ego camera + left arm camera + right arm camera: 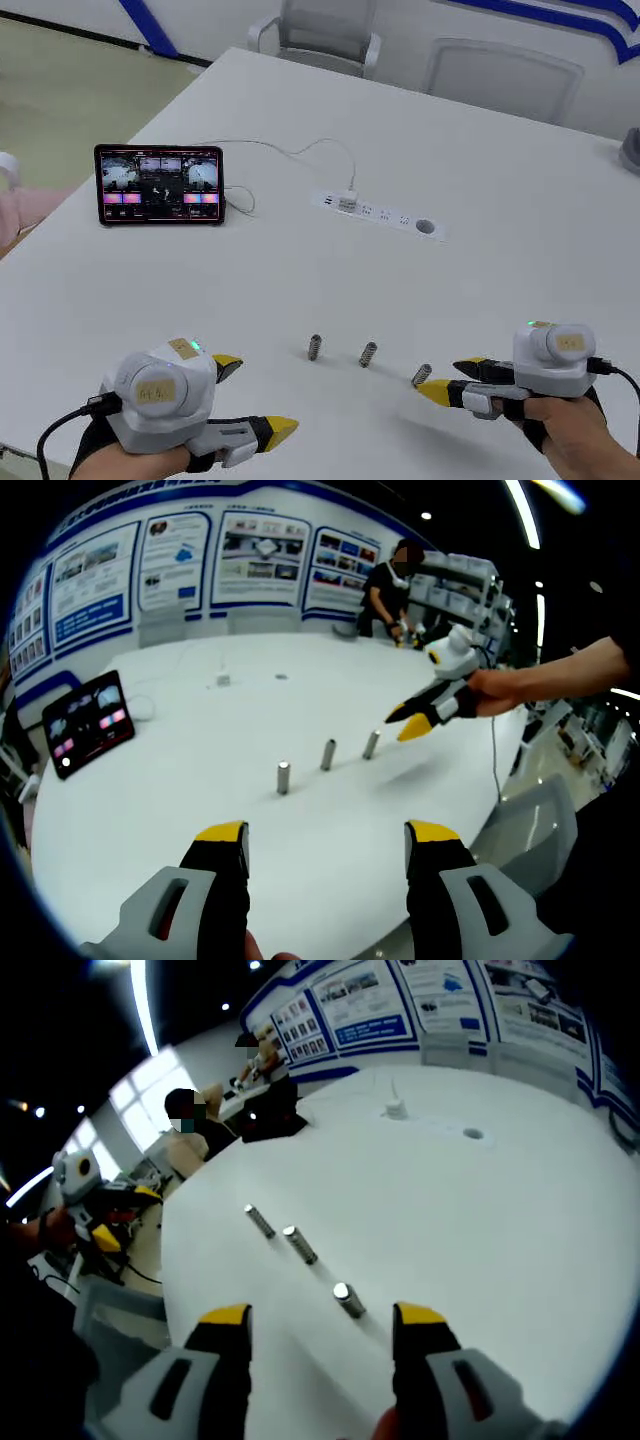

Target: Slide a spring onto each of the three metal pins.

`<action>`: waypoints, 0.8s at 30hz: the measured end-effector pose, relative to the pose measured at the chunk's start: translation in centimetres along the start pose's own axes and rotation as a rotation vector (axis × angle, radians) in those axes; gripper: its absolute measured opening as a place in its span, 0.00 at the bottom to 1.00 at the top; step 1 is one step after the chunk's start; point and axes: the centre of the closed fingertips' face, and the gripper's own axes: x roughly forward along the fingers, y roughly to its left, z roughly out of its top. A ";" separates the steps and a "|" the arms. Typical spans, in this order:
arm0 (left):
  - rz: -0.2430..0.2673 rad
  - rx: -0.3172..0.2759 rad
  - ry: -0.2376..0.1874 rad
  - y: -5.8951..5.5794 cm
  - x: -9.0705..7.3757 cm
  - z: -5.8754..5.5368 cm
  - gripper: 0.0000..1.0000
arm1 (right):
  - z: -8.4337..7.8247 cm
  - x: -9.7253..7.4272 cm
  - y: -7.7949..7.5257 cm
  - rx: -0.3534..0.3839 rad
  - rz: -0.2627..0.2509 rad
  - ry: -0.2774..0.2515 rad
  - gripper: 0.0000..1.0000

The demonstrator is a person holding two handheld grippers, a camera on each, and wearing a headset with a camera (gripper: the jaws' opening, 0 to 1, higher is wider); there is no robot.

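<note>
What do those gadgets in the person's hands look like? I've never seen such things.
Both the left gripper and the right gripper have a rounded white plastic body, two black jaws tipped in yellow, a tan sticker with handwriting, a small green light and a black cable trailing back.

A tablet and power strip sit on the white table, chairs behind.

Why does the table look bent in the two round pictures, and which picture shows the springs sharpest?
Head view: straight table edges, even light, springs crisp with faint shadows. Left gripper view: fisheye lens bulges the table; ceiling lights streak at top right. Right gripper view: same bulge, glare streak upper left, springs slightly soft.
</note>
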 end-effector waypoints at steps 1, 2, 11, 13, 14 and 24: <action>-0.001 0.001 0.000 0.0 0.1 0.0 0.64 | -0.1 0.0 0.0 -0.001 -0.002 -0.003 0.59; -0.001 0.001 0.001 0.1 0.2 0.1 0.64 | -0.1 -0.1 0.1 0.000 -0.004 -0.006 0.60; -0.020 0.012 0.005 0.3 1.3 0.4 0.64 | -0.5 -1.3 0.8 0.046 -0.030 -0.072 0.63; -0.023 0.012 0.004 0.5 1.6 0.6 0.64 | -0.8 -1.6 0.9 0.048 -0.034 -0.077 0.65; -0.024 0.013 0.003 0.5 1.7 0.7 0.64 | -0.9 -1.7 1.0 0.049 -0.036 -0.079 0.66; -0.032 0.024 -0.002 0.9 2.5 1.6 0.65 | -2.2 -3.3 1.1 0.049 -0.069 -0.103 0.71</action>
